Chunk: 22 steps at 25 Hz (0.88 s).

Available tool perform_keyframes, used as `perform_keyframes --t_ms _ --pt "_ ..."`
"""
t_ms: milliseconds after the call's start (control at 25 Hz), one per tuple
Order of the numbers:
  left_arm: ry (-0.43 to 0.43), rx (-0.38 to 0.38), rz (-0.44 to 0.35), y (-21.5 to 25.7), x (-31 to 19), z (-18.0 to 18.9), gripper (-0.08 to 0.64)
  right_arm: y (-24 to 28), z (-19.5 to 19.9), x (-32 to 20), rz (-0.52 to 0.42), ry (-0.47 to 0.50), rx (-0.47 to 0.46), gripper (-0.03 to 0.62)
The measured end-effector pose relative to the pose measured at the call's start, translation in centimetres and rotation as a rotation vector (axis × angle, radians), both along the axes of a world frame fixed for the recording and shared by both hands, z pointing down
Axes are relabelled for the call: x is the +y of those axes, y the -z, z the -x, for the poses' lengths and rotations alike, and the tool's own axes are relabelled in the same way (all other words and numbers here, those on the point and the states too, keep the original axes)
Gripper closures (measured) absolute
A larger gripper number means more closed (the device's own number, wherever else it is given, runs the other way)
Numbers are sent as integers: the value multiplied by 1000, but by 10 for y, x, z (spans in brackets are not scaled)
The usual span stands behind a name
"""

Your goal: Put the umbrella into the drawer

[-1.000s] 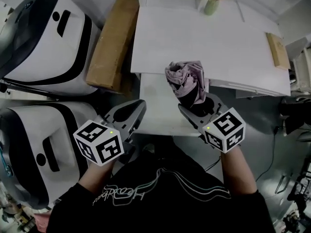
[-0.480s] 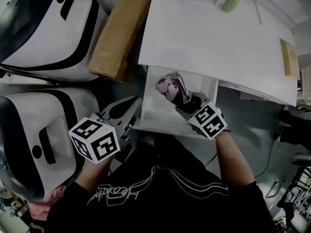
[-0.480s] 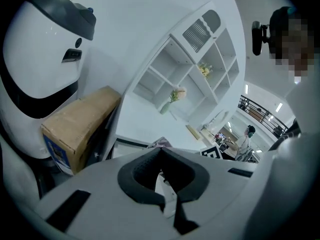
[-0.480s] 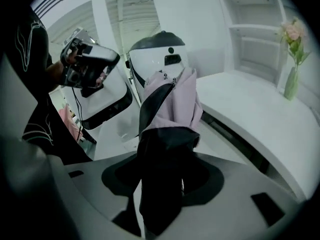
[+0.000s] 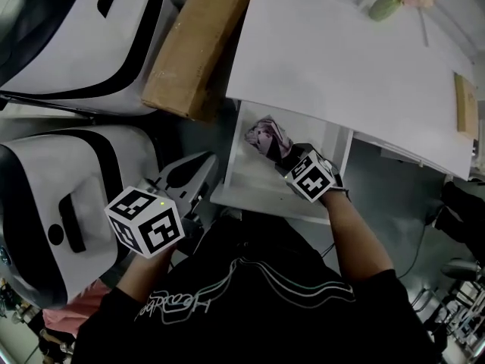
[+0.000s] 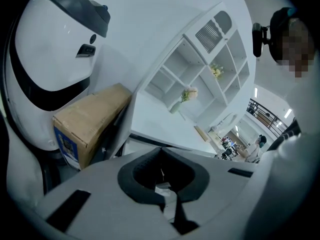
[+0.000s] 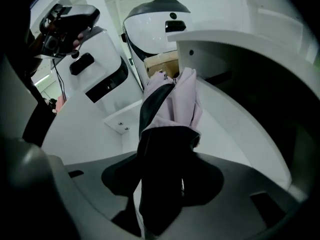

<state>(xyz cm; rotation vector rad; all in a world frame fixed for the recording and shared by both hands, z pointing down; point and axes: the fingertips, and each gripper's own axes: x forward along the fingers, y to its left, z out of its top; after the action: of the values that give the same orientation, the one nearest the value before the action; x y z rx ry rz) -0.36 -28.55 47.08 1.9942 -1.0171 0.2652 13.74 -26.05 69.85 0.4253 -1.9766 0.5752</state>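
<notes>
A folded pink and black umbrella (image 5: 265, 136) hangs over the inside of the open white drawer (image 5: 246, 188) under the desk top. My right gripper (image 5: 283, 155) is shut on the umbrella's black lower part and points steeply down into the drawer. In the right gripper view the umbrella (image 7: 171, 109) stands out from between the jaws of the right gripper (image 7: 162, 176), with the drawer's white walls round it. My left gripper (image 5: 188, 179) hangs left of the drawer's front, shut and holding nothing. In its own view the left gripper (image 6: 161, 156) has its pads meeting at the tip.
Two large white and black machine housings (image 5: 61, 203) stand at the left. A cardboard box (image 5: 198, 48) leans by the white desk (image 5: 341, 67). A vase of flowers (image 5: 388, 1) and a small wooden board (image 5: 464, 105) lie on the desk. White shelves (image 6: 210, 64) rise beyond.
My right gripper has come down with the umbrella from above the desk edge into the drawer. The left gripper has sunk a little beside the drawer.
</notes>
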Motion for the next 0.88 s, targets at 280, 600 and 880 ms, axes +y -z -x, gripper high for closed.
perform_keyframes --t_ms 280,600,880 --pt "34 -6 29 -14 -2 12 540 -46 3 -2 32 64 90 371" --pt "59 -13 64 -30 -4 25 540 -69 5 -3 15 100 136 367" --pt "71 0 89 -42 -3 32 540 -73 8 -3 5 113 156 359"
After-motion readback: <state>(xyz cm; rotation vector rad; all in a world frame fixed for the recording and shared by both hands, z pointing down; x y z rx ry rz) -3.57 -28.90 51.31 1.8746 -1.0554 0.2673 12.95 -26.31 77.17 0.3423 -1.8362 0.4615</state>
